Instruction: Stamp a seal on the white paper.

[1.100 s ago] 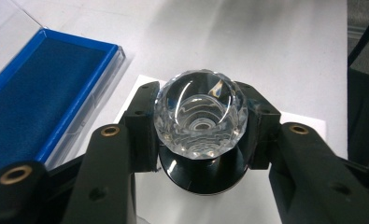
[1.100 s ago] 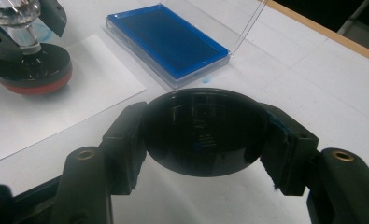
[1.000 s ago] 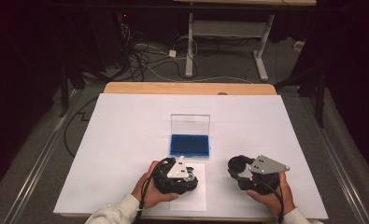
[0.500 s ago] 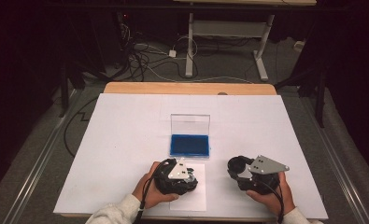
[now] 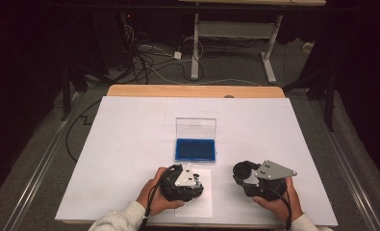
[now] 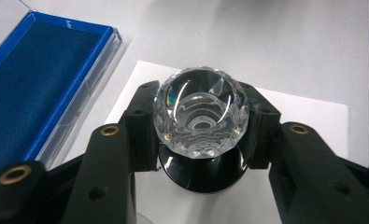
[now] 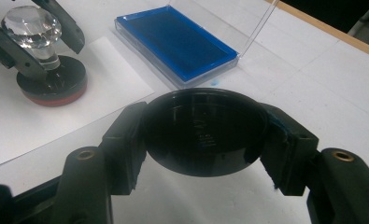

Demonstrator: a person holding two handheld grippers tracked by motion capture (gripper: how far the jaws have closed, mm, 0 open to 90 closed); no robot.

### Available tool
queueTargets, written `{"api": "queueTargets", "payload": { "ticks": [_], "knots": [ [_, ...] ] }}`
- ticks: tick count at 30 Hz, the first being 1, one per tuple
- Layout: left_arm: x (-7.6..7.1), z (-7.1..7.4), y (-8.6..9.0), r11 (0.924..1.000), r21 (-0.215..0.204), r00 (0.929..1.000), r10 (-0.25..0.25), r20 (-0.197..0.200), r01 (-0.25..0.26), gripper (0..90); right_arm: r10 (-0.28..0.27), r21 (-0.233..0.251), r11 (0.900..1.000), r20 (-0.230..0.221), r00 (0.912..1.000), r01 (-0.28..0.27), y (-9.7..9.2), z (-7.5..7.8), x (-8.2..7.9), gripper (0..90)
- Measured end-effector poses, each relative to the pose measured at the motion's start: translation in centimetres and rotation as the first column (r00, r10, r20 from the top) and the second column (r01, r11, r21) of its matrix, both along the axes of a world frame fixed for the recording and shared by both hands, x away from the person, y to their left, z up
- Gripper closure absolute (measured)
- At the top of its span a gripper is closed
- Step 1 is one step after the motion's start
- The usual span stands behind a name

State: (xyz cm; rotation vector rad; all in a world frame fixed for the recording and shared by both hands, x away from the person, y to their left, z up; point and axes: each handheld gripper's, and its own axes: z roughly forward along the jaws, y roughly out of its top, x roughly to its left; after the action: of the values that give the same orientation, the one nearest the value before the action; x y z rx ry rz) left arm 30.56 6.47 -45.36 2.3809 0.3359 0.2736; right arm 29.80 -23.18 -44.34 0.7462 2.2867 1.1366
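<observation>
The left tongs clamped the crystal-handled stamp standing on the paper sheet, while the right tongs gripped a black round cap just short of the blue ink pad.

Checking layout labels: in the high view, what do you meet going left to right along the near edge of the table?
Left tongs shut on the clear faceted crystal-handled stamp, over the small white paper sheet → right tongs shut on the round black cap.
</observation>
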Motion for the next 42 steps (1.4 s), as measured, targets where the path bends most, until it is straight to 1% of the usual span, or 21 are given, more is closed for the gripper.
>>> {"api": "queueTargets", "payload": {
  "ticks": [2,9,13,18,21,31,33,39,40,42],
  "knots": [
    [0.0,0.01,-0.04,1.0,0.001,1.0,0.002,-0.003,-0.002,54.4,0.006,0.009,0.9999,-0.008,1.0,-0.006,-0.01,-0.07,0.03,38.0],
    [-0.16,0.11,-0.16,0.9998,0.019,1.0,0.0,0.004,0.0,54.4,0.012,0.005,0.9999,-0.008,0.9999,-0.012,0.06,-0.13,0.04,38.0],
    [-0.1,0.18,-0.17,0.9997,0.025,1.0,-0.001,-0.001,0.001,54.4,0.013,0.001,0.9999,-0.008,0.9999,-0.013,0.07,-0.16,0.07,38.0],
    [-0.05,0.18,-0.24,0.9997,0.023,1.0,0.003,-0.004,-0.003,54.4,0.012,0.003,0.9999,-0.008,0.9999,-0.012,0.06,-0.14,0.05,38.0],
    [-0.12,0.24,-0.27,0.9994,0.035,1.0,-0.002,-0.002,0.002,54.4,0.012,0.001,0.9999,-0.008,0.9999,-0.012,0.12,-0.14,0.03,38.0],
    [0.04,0.21,-0.21,0.9996,0.029,0.9999,-0.002,-0.011,0.002,54.4,0.014,0.0,0.9999,-0.012,0.9998,-0.014,0.19,-0.2,0.05,38.1],
    [0.04,0.14,-0.16,0.9998,0.021,0.9999,-0.001,-0.015,0.002,54.3,0.014,-0.001,0.9999,-0.01,0.9998,-0.014,0.21,-0.18,0.04,38.0],
    [0.03,0.19,-0.21,0.9996,0.03,0.9999,-0.002,-0.012,0.003,54.3,0.013,-0.001,0.9999,-0.011,0.9999,-0.013,0.16,-0.14,0.05,38.0],
    [0.06,0.16,-0.18,0.9997,0.024,0.9999,-0.001,-0.017,0.002,54.3,0.013,-0.002,0.9999,-0.01,0.9999,-0.013,0.16,-0.15,0.06,38.0],
    [0.05,0.23,-0.2,0.9994,0.034,0.9999,-0.005,-0.015,0.006,54.3,0.014,-0.002,0.9999,-0.011,0.9999,-0.014,0.16,-0.17,0.07,38.1]
  ]
}}
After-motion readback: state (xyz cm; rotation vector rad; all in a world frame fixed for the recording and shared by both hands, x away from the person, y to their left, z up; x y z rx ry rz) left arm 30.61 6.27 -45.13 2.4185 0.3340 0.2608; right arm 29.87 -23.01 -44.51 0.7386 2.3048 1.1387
